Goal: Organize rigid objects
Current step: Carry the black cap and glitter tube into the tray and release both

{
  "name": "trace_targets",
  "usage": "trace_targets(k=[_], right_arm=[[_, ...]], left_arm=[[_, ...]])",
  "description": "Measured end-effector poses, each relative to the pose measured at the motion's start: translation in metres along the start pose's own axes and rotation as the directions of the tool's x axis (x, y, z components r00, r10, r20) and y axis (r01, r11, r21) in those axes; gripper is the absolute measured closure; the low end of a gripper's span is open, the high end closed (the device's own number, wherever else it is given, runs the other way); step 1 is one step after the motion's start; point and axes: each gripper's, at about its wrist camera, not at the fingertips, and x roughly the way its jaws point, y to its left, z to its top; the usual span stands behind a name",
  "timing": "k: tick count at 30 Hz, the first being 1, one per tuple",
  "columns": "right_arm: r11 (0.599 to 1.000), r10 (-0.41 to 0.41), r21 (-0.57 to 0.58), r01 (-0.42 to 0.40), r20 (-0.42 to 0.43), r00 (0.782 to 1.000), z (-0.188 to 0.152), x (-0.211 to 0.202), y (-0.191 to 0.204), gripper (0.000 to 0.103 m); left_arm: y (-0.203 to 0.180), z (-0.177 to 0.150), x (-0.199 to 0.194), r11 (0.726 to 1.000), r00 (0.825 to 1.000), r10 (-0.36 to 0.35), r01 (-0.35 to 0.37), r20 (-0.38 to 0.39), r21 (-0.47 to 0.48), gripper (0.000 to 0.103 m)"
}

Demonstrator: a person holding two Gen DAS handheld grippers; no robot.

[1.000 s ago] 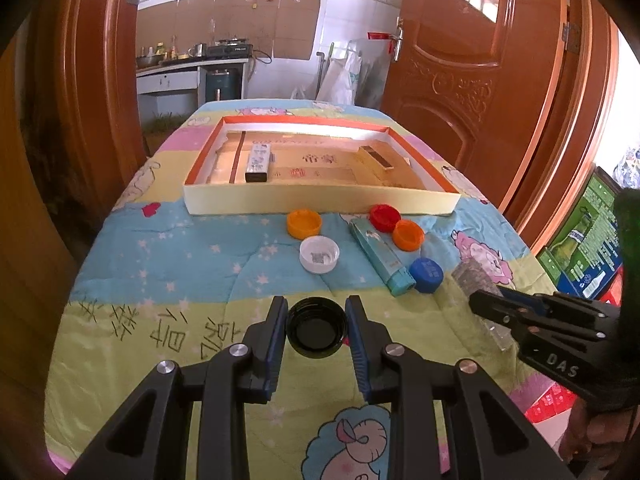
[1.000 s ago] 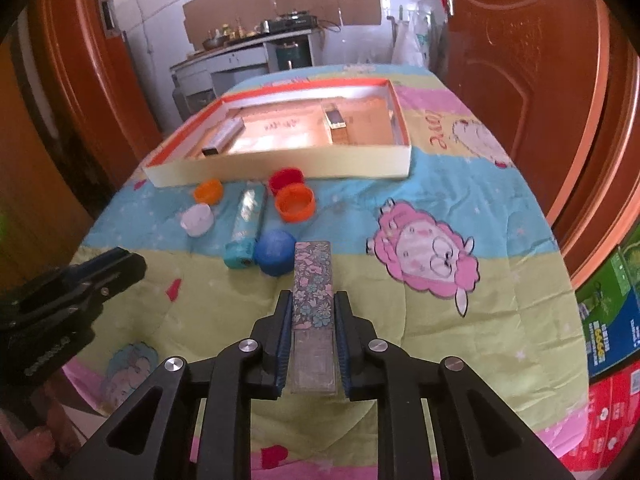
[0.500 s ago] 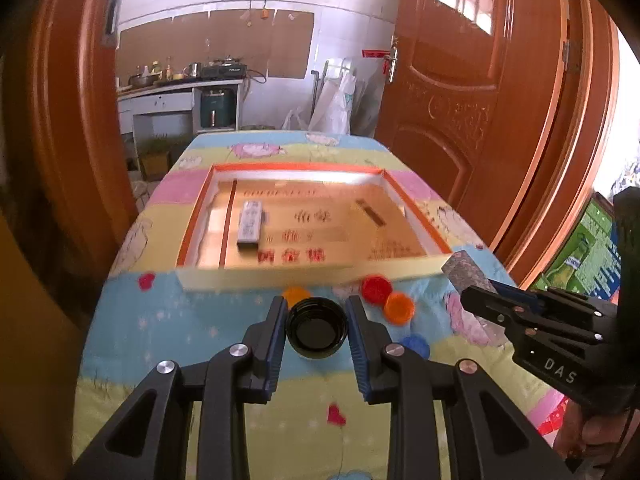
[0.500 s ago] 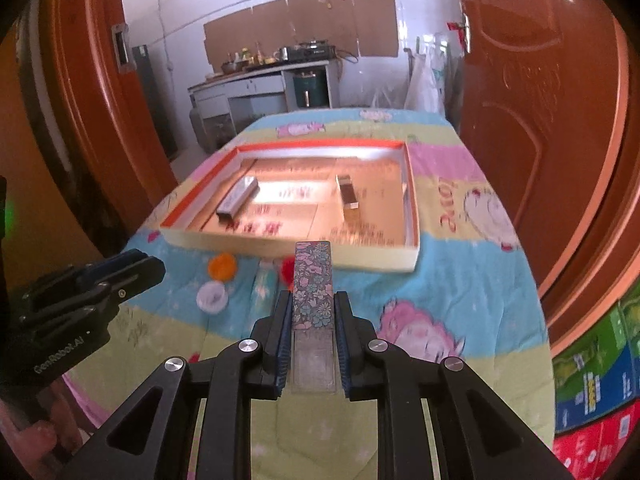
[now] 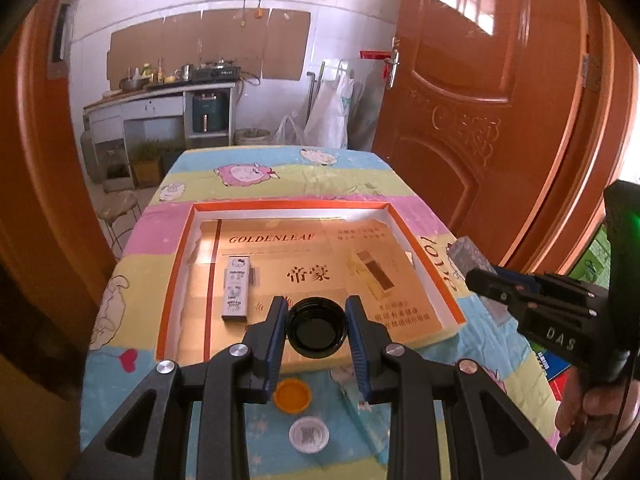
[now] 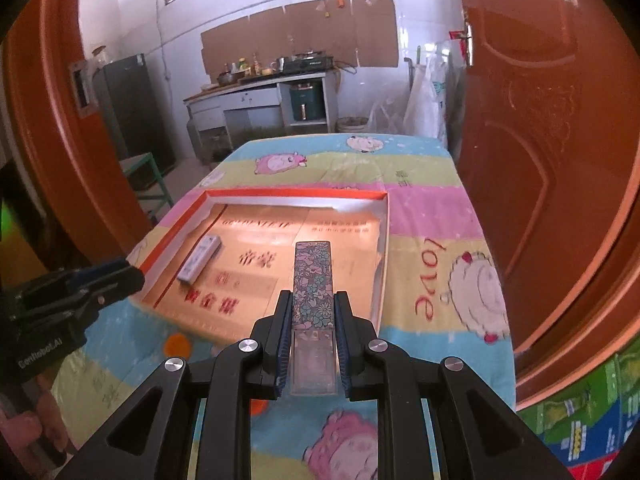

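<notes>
My left gripper (image 5: 317, 326) is shut on a black round cap (image 5: 317, 327), held in the air over the near wall of the orange-rimmed shallow box (image 5: 176, 264). My right gripper (image 6: 311, 312) is shut on a long flat floral-patterned box (image 6: 313, 280), raised over the right part of the same shallow box (image 6: 384, 232). A white slim carton (image 5: 237, 286) and a gold-black carton (image 5: 374, 272) lie inside the shallow box. The right gripper (image 5: 476, 278) shows at the right of the left wrist view, and the left gripper (image 6: 120, 276) at the left of the right wrist view.
An orange cap (image 5: 292, 394), a white cap (image 5: 309, 435) and a teal carton (image 5: 360, 408), mostly hidden behind my finger, lie on the cartoon-print tablecloth (image 5: 280, 176) in front of the box. A wooden door (image 5: 480, 120) stands at the right, a door frame at the left, a kitchen counter (image 5: 160, 96) beyond.
Both grippers have risen and moved forward from the near tablecloth to over the shallow box, each still holding its object. The loose caps now lie below and behind the fingertips.
</notes>
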Motion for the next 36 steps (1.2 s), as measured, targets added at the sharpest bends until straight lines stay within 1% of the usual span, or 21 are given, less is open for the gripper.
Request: trace_targets(k=[7, 13, 19, 24, 30, 36], right_arm=[[1.0, 0.014, -0.014, -0.014, -0.031, 0.999, 0.031, 0.039, -0.015, 0.083], [0.999, 0.009, -0.042, -0.012, -0.073, 0.997, 0.045, 0.078, -0.015, 0.083], [0.999, 0.01, -0.049, -0.016, -0.109, 0.994, 0.052, 0.107, -0.018, 0.083], [0.999, 0.022, -0.02, -0.025, -0.149, 0.989, 0.057, 0.128, -0.026, 0.083], [0.999, 0.019, -0.023, -0.024, -0.179, 0.984, 0.056, 0.144, -0.028, 0.083], [0.999, 0.016, -0.033, -0.023, -0.198, 0.98, 0.053, 0.156, -0.029, 0.083]], left_arm=[[0.005, 0.012, 0.026, 1.0, 0.999, 0.018, -0.018, -0.03, -0.021, 0.073], [0.011, 0.016, 0.042, 0.999, 0.999, 0.028, -0.029, -0.045, -0.036, 0.073], [0.015, 0.02, 0.06, 0.998, 0.997, 0.047, -0.049, -0.069, -0.033, 0.073], [0.018, 0.02, 0.079, 0.998, 0.992, 0.055, -0.058, -0.111, -0.024, 0.073], [0.023, 0.016, 0.097, 0.998, 0.988, 0.052, -0.057, -0.149, -0.034, 0.073], [0.026, 0.014, 0.108, 0.997, 0.986, 0.047, -0.055, -0.16, -0.051, 0.073]])
